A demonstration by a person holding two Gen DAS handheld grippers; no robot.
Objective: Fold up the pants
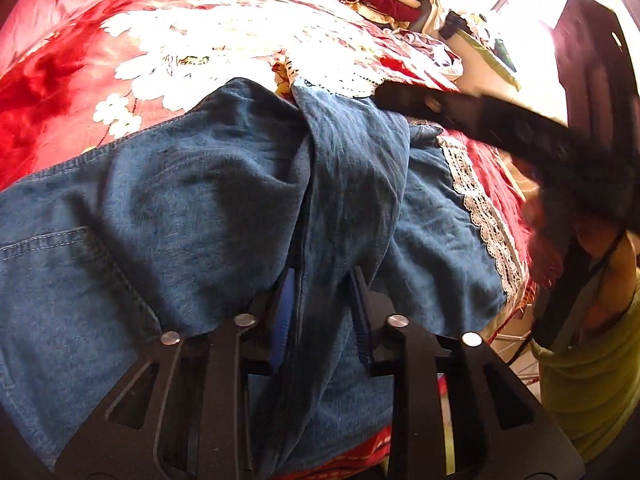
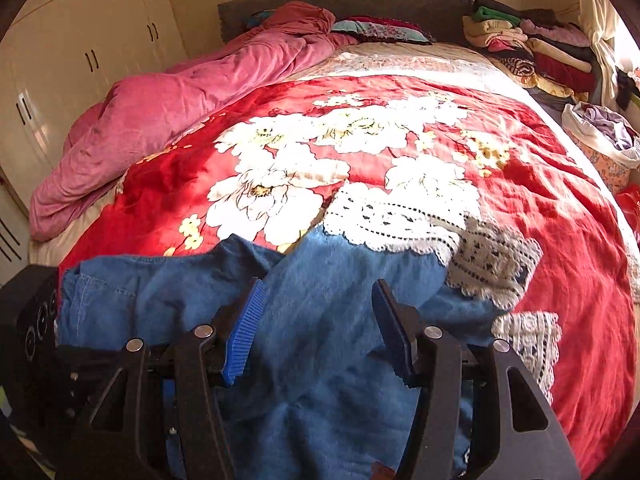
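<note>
Blue denim pants [image 1: 224, 200] with white lace hems, rumpled, legs crossing; lying on red floral bedspread [image 2: 540, 208]

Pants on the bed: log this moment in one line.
pants: unfolded on bed | left gripper: shut on pants fold | right gripper: open above pants

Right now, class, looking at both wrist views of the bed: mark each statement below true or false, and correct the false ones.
1. The jeans lie on a red floral blanket. True.
2. The left gripper has a fold of denim between its fingers. True.
3. The right gripper is clamped shut on the jeans. False: its jaws stand apart over the denim, pads not pressing it.
4. The jeans' leg ends are trimmed with white lace. True.
5. A pink quilt covers the jeans. False: it is bunched along the far left side of the bed, apart from them.
6. The bed's far right corner is bare. False: stacked clothes sit there.
</note>
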